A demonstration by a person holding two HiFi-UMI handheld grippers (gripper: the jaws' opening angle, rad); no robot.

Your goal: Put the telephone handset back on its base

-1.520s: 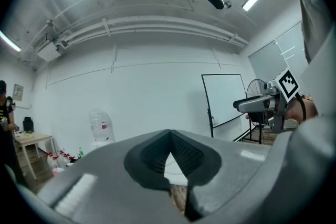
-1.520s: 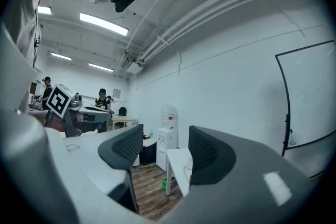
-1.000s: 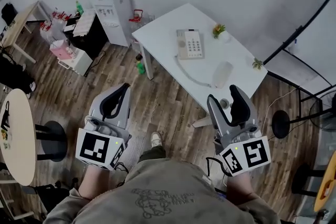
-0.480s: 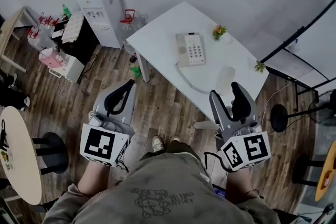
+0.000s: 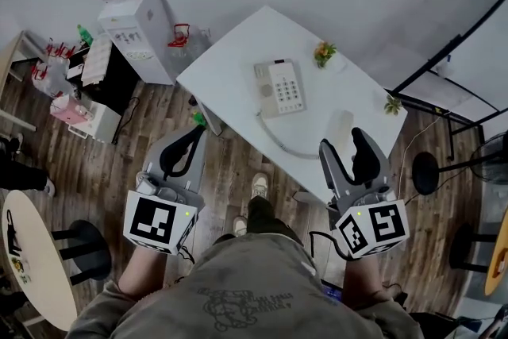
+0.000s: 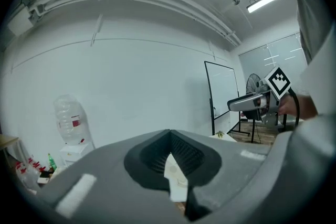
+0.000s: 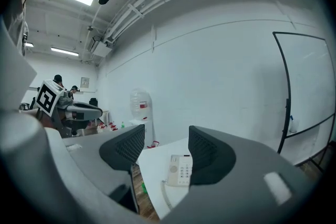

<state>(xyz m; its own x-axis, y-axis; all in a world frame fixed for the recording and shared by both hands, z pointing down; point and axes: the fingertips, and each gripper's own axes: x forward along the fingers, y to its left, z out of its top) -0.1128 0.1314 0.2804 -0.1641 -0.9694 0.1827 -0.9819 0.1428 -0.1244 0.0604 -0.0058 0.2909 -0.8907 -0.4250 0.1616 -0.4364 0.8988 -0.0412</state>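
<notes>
Handset (image 5: 340, 123) lies flat on the white table (image 5: 238, 63), off its base and near the table's near right edge, seen in the head view just past the tips of your right gripper (image 5: 341, 139). Closest to you, both grippers are held out in front of your body over the wood floor (image 5: 230, 163), well apart from each other and short of the table. Your left gripper (image 5: 190, 132) has its jaws closed tip to tip with nothing between them. Your right gripper's jaws stand wide apart and empty; in the right gripper view only the telephone base (image 5: 279, 87) and a stretch of table show through the gap. One shoe (image 5: 259, 185) shows on the floor between the grippers. On the table, a coiled cord (image 5: 271, 137) curves from the base's near end toward the handset. The base sits mid-table, keypad up, its cradle side bare. Beyond it stands a small potted plant (image 5: 322, 52), with a second plant (image 5: 390, 101) at the table's right corner. Farther off to the left, a water dispenser (image 5: 135, 20) with a bottle on top stands against the white wall.
</notes>
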